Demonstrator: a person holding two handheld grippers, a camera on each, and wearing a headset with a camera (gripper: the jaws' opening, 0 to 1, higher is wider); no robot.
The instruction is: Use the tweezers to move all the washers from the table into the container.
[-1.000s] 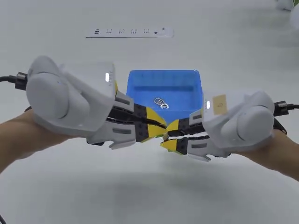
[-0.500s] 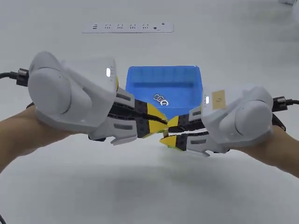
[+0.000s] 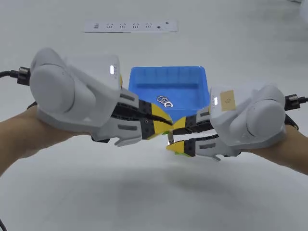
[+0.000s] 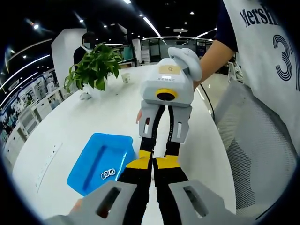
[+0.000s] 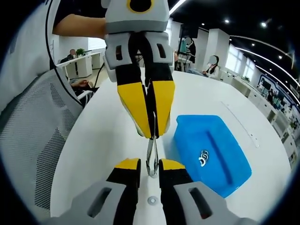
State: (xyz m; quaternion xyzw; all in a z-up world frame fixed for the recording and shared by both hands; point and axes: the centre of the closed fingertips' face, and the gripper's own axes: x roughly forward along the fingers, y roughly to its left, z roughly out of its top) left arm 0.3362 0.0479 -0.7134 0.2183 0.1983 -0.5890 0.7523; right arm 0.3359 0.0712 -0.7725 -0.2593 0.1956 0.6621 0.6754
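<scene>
Left tool and right tool both pinch the tweezers. One washer lies beneath on the white bench, near the blue container. Open-plan office.

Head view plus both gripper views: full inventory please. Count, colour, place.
container: 1, blue, on the table behind the gripper tips
washers: about 3, silver, clustered in the container
loose washer: 1, silver, on the table under the right gripper's jaws
tweezers: 1, silver, between both grippers' jaws
power strip: 1, white, far side of the table
plant: 1, green, far end of the table
chair: 1, grey mesh, beside the table
table: 1, white
left gripper: 1, white with yellow-black jaws, closed on the tweezers
right gripper: 1, same colours, tip to tip with the left, closed on the tweezers
</scene>
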